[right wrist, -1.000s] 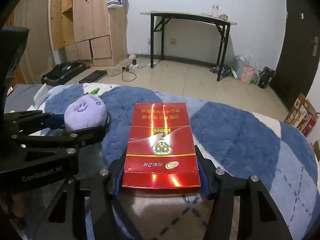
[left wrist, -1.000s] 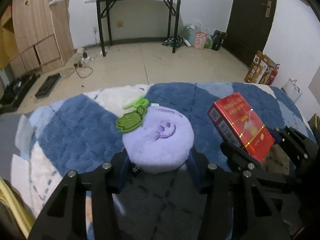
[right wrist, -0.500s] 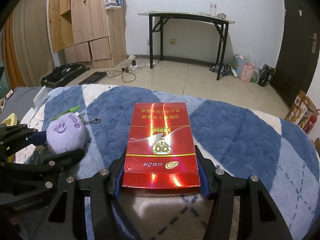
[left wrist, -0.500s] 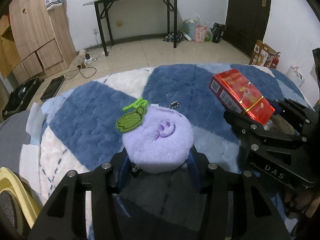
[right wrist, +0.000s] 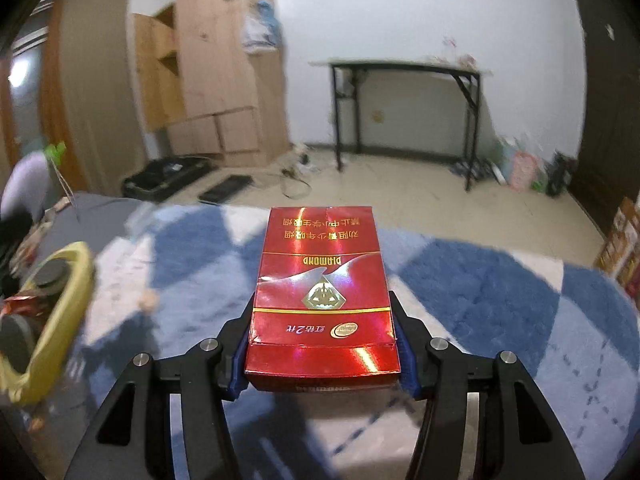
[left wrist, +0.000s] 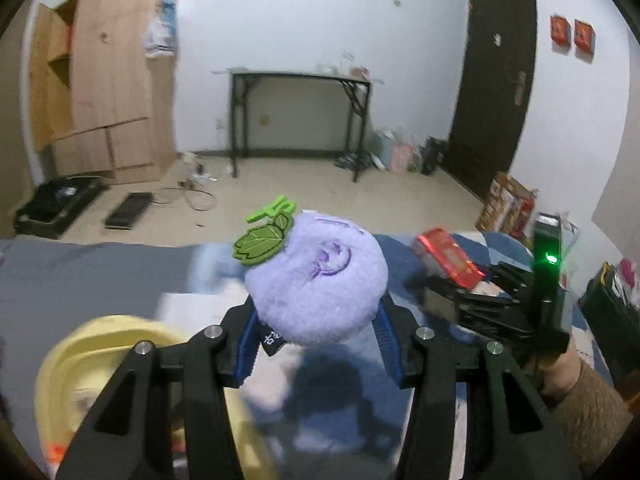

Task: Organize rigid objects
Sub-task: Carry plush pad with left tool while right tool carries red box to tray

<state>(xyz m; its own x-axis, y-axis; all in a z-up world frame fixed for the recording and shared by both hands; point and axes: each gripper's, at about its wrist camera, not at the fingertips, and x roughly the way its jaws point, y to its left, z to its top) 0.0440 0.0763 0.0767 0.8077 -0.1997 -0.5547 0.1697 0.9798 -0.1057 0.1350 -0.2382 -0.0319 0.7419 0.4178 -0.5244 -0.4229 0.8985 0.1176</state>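
Observation:
My left gripper is shut on a round purple plush toy with a green leaf and holds it in the air above the blue-and-white blanket. My right gripper is shut on a red cigarette box, held flat above the blanket. In the left wrist view the box and the right gripper are to the right. In the right wrist view the plush is at the far left edge.
A yellow basket sits below and left of the plush; in the right wrist view the basket holds dark round items and a red wrapper. Beyond the bed are a black table, a wooden cabinet and a dark door.
Both grippers have lifted and swung left with their loads. The plush now hangs high above the blanket, and the yellow basket has come into both views.

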